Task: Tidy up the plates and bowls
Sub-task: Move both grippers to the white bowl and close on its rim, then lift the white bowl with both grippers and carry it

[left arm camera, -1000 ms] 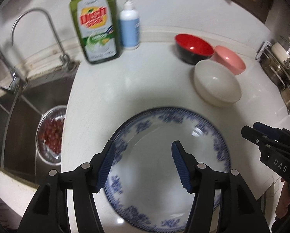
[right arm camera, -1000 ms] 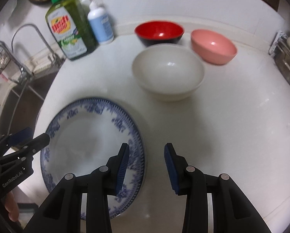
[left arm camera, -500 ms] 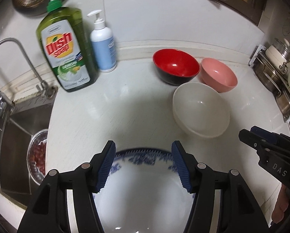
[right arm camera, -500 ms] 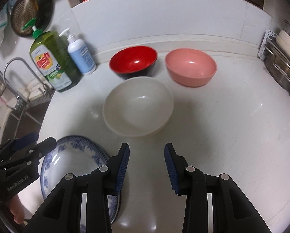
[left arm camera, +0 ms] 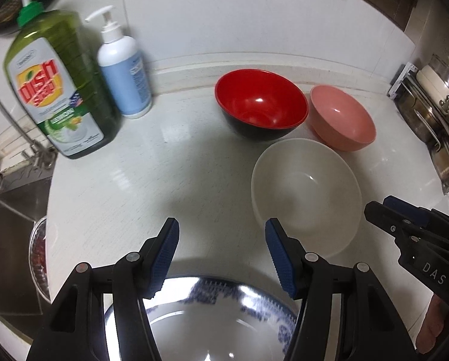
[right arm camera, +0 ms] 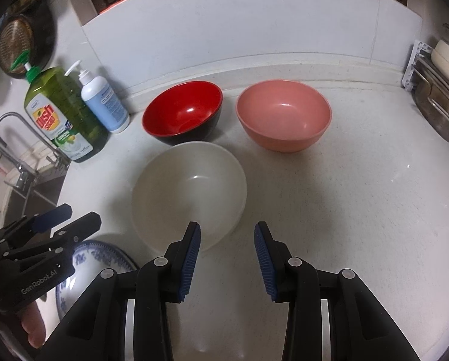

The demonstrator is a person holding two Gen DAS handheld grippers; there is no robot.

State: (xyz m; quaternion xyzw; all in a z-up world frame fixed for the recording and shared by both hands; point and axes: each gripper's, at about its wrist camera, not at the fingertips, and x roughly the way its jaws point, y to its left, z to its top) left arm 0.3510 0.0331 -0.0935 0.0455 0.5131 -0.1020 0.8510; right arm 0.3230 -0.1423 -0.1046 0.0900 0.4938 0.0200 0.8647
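Observation:
Three empty bowls stand on the white counter: a cream bowl nearest, a red bowl with a black outside behind it, and a pink bowl to the right. A blue-patterned white plate lies at the counter's near edge. My left gripper hangs open above the plate's far rim, holding nothing. My right gripper is open and empty over bare counter, its left finger in front of the cream bowl's near rim.
A green dish soap bottle and a white pump bottle stand at the back left. The sink with a tap lies left, a metal strainer inside it. A rack of pots borders the right side.
Both grippers have drawn back from over the plate toward the near edge of the counter. The plate has slid to the bottom of both views and the bowls show more fully. The jaws kept their width.

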